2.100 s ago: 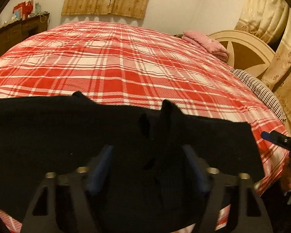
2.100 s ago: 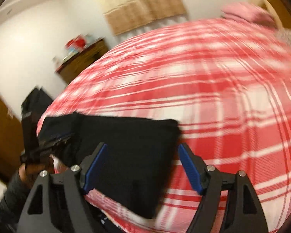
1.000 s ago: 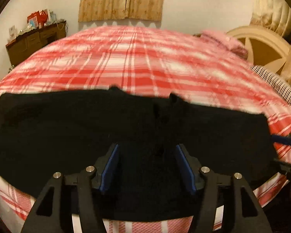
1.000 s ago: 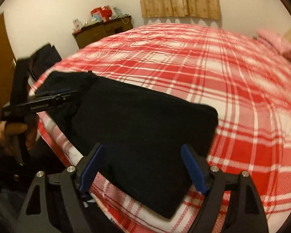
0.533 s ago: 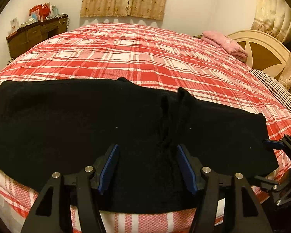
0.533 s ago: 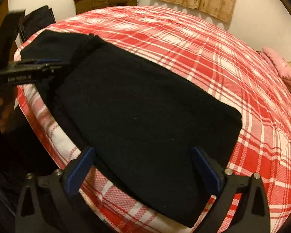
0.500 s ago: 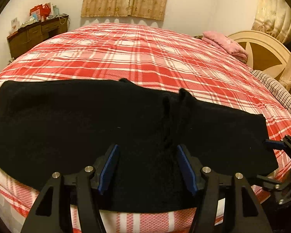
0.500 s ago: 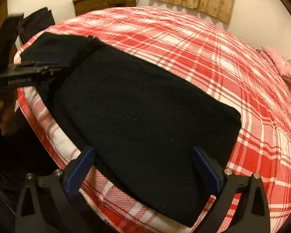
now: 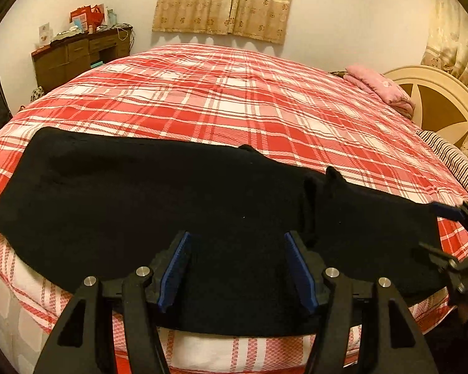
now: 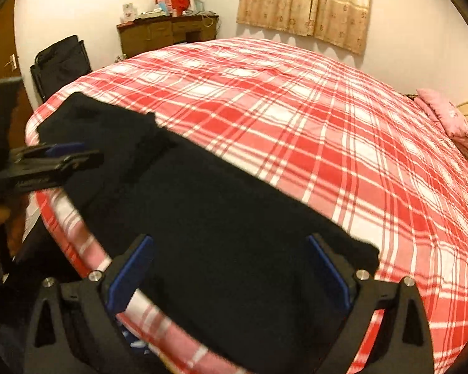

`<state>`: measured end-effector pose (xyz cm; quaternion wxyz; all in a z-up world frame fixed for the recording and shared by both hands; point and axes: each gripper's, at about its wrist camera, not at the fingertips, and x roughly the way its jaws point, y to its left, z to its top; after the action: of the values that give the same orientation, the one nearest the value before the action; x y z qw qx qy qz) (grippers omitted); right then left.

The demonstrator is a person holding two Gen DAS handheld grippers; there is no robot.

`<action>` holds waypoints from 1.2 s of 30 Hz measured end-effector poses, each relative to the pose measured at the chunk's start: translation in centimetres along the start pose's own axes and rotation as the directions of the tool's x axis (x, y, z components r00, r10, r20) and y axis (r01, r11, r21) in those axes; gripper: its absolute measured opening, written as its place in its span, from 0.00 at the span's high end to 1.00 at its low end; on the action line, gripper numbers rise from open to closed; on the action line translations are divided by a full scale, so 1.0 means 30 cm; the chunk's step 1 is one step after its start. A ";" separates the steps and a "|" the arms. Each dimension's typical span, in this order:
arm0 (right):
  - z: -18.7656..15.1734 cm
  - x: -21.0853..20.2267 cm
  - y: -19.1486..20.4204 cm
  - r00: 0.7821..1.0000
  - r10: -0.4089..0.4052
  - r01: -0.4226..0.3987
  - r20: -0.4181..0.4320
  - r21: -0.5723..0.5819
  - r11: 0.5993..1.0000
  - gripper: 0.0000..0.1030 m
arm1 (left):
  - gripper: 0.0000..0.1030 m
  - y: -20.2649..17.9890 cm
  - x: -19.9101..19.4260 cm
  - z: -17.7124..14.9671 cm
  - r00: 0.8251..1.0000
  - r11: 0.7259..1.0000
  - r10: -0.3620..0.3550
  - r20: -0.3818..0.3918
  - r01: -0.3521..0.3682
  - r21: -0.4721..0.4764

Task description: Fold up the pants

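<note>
Nearest, the left gripper (image 9: 236, 263) hovers over the black pants (image 9: 177, 205), jaws partly apart with nothing clamped between the blue pads. The right gripper (image 10: 231, 268) has just been opening and stands wide, cloth below it but not pinched. The pants lie flat along the near edge of the red plaid bed (image 9: 234, 99). Beyond are a pink pillow (image 9: 380, 88), a wooden dresser (image 9: 78, 54) and beige curtains (image 9: 227, 3)
</note>
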<state>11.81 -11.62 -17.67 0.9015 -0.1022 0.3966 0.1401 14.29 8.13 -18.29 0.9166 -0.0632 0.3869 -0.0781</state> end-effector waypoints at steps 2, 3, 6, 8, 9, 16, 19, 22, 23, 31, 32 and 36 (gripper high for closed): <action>0.019 0.030 -0.001 1.000 -0.026 0.026 -0.003 0.000 1.000 0.04 | 0.39 -0.002 0.000 -0.002 1.000 1.000 0.002 -0.001 -0.002 0.006; 0.023 0.039 -0.003 0.999 -0.032 0.032 -0.005 0.003 0.999 0.04 | 0.39 -0.004 0.002 -0.003 1.000 1.000 0.004 -0.003 -0.004 0.008; 0.021 0.084 -0.001 0.999 -0.038 0.038 -0.027 0.009 0.999 0.04 | 0.39 0.001 0.007 -0.006 1.000 1.000 0.009 -0.007 -0.009 0.008; 0.008 0.126 0.005 0.998 -0.044 0.044 -0.053 0.002 0.999 0.04 | 0.39 0.009 0.010 -0.002 1.000 1.000 0.020 -0.010 -0.020 0.010; -0.007 0.151 0.012 0.996 -0.051 0.050 -0.072 -0.011 0.999 0.01 | 0.39 0.021 0.004 0.007 0.999 0.999 0.033 -0.006 -0.033 0.015; -0.012 0.108 0.007 0.999 -0.037 0.036 -0.019 -0.016 0.999 0.02 | 0.39 0.254 -0.133 0.101 0.970 0.977 0.214 0.112 -0.214 -0.014; -0.011 0.060 -0.010 0.999 -0.021 0.021 0.030 0.007 1.000 0.02 | 0.31 0.433 -0.182 0.145 0.936 0.947 0.315 0.156 -0.300 -0.114; -0.007 0.043 -0.008 0.999 -0.024 0.024 0.043 0.002 1.000 0.02 | 0.26 0.564 -0.178 0.156 0.923 0.931 0.353 0.151 -0.331 -0.151; -0.005 0.041 -0.010 0.999 -0.025 0.025 0.047 0.003 1.000 0.02 | 0.26 0.600 -0.167 0.157 0.926 0.931 0.352 0.137 -0.331 -0.156; -0.027 0.011 -0.025 0.997 -0.012 0.010 0.075 0.021 1.000 0.02 | 0.26 0.707 -0.048 0.124 0.977 0.958 0.191 0.093 -0.165 -0.233; -0.030 0.012 -0.027 0.997 -0.013 0.012 0.074 0.023 1.000 0.02 | 0.26 0.687 -0.046 0.122 0.974 0.960 0.199 0.104 -0.173 -0.219; -0.046 0.024 -0.043 0.998 -0.026 0.024 0.062 0.035 0.999 0.02 | 0.37 0.642 -0.025 0.131 0.972 0.969 0.213 0.097 -0.197 -0.149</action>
<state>11.76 -13.11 -19.02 0.9166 -0.0874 0.3695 0.1250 18.43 27.35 -18.44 0.9334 -0.0907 0.3438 0.0478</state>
